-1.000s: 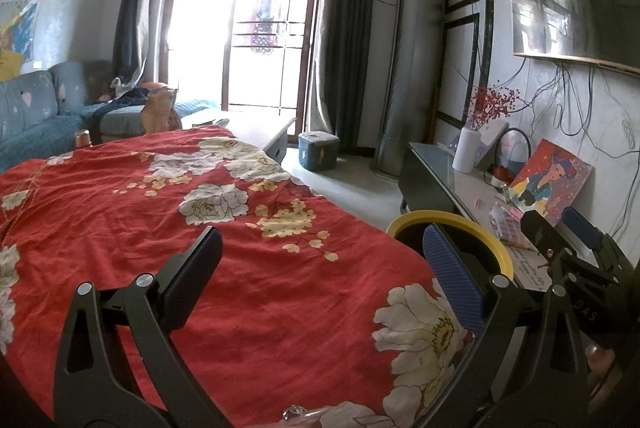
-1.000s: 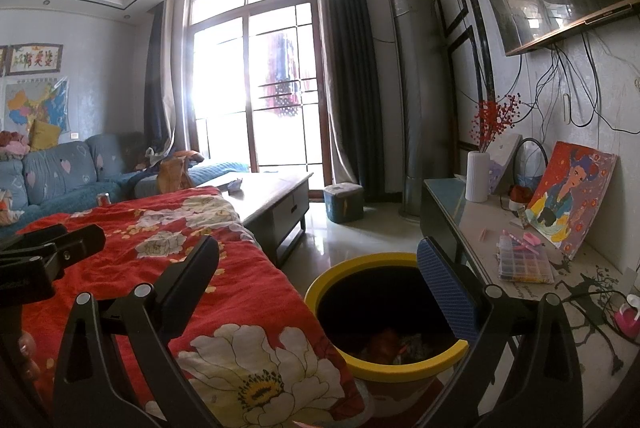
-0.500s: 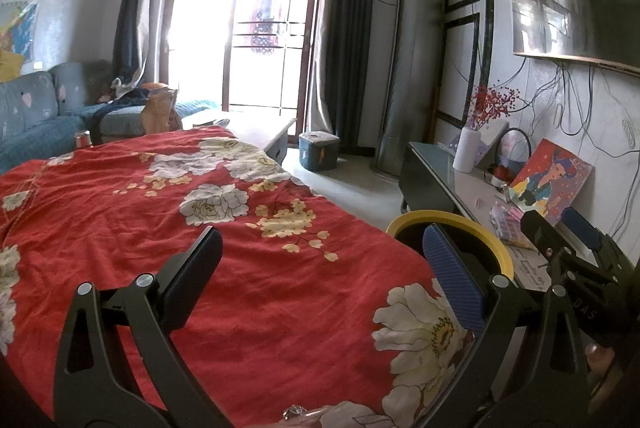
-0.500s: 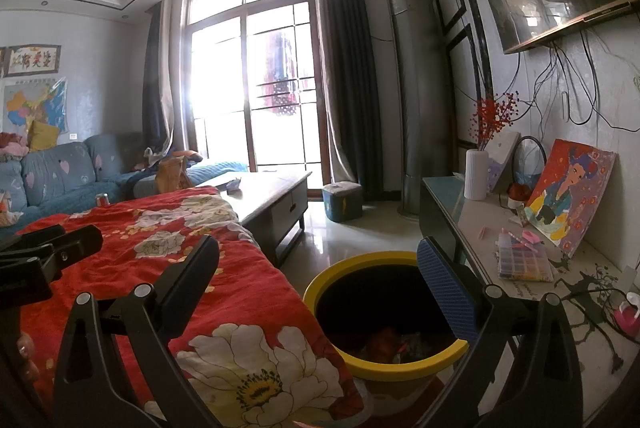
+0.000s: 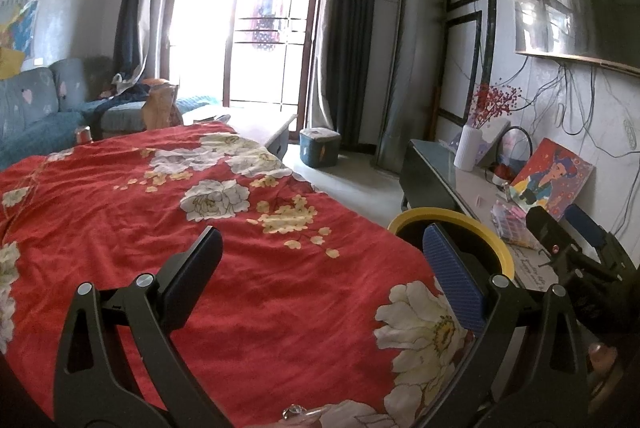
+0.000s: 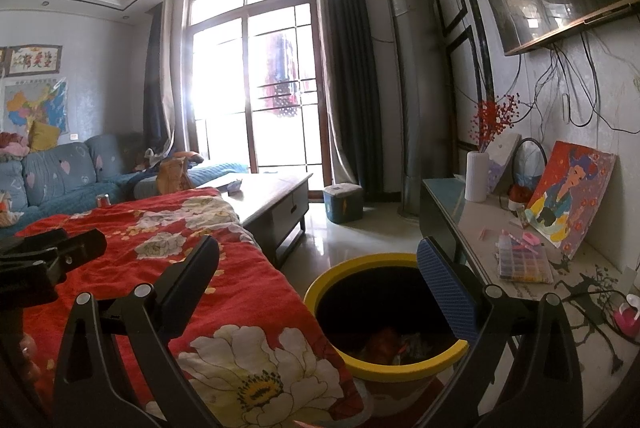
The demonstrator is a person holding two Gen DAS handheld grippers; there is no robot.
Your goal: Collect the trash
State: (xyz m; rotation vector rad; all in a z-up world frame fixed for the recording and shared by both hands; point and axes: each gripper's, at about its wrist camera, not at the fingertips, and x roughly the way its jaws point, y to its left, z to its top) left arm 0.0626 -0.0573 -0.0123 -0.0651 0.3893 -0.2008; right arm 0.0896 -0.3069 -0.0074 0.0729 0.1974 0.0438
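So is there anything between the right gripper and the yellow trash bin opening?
Nothing visible. The right gripper is open and empty, just above the yellow-rimmed bin, whose mouth is uncovered with trash already inside. The red floral cloth lies beside it.

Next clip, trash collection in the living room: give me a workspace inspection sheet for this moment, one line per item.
Surface: red floral cloth covers the table; no loose trash seen on it.
Job's things: yellow-rimmed bin stands on the floor beside the table's right edge, with some trash at the bottom.
Clutter: bead box, painting and white vase on the side cabinet.
Grippers: left hand-held gripper open and empty above the cloth; right hand-held gripper open and empty, near the bin.
Cables: several hang loose on the right wall.
Surroundings: blue sofa, coffee table, balcony doors.
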